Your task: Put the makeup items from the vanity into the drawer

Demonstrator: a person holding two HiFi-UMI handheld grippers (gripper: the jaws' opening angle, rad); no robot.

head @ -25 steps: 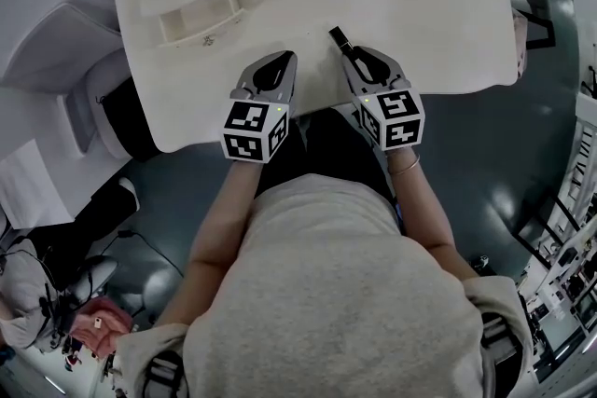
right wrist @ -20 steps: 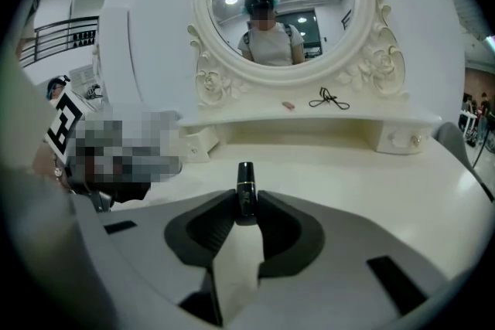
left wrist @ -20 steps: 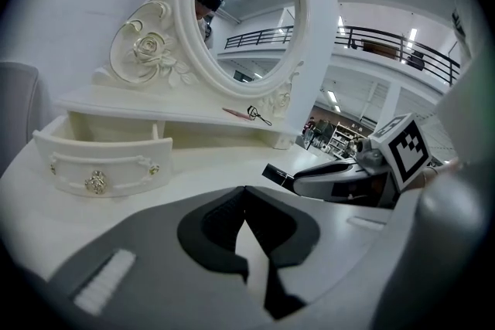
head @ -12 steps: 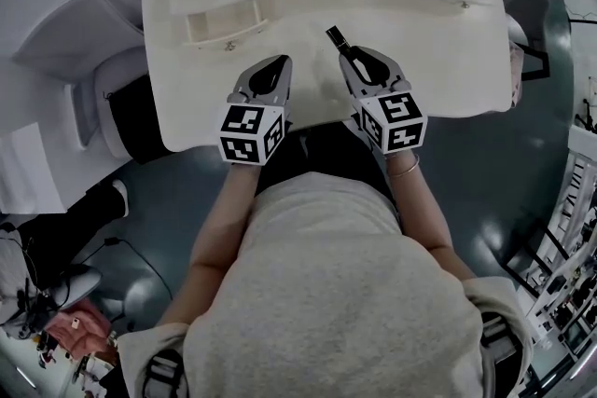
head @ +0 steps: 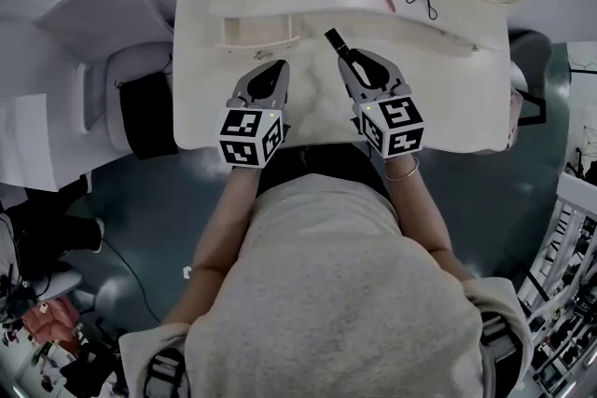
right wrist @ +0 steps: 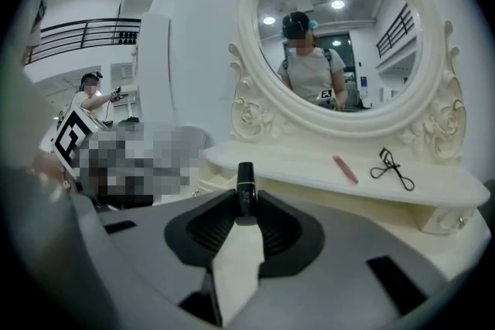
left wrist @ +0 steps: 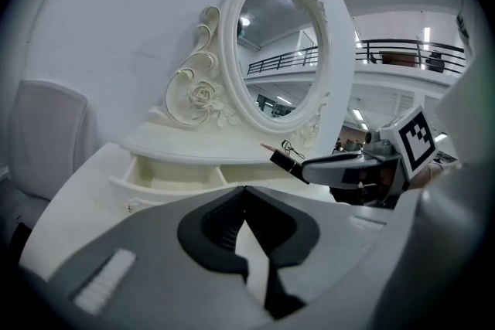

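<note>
You work in soft, even indoor light with faint shadows, ceiling lamps (right wrist: 338, 4) glint in the mirror (right wrist: 363, 50), and your gripper views bend hard and darken toward their edges.

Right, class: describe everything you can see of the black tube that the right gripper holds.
The black tube is small, slim and glossy, like hard plastic, with faint pale print on its side. The right gripper is clamped on its lower end, so most of it sticks out past the jaws. In the head view it points forward and slightly left, over the vanity top, right of the open drawer. Only the gripper touches it; it appears clear of the surface.
</note>
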